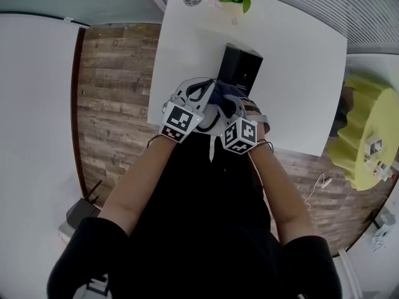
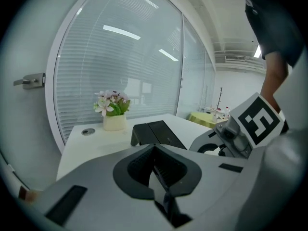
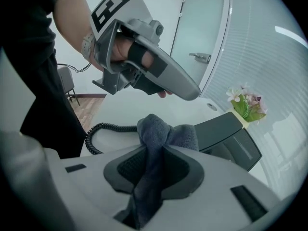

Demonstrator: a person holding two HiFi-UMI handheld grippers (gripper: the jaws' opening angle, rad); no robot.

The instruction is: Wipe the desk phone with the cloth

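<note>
**Cloth pinched over the near edge of the phone**

The right gripper has its jaws closed on a grey-blue cloth. The cloth runs down between the jaws and bunches up above them, just near of the black desk phone. The left gripper is held close beside it on the left. Its jaws are pressed together, and nothing can be made out between them.

The phone sits on the white counter, towards its near edge, directly beyond both grippers. A black coiled cord curls on the counter to the left of the cloth. At the far edge of the counter stands a small pot of pink and white flowers, well apart from the phone.
</note>
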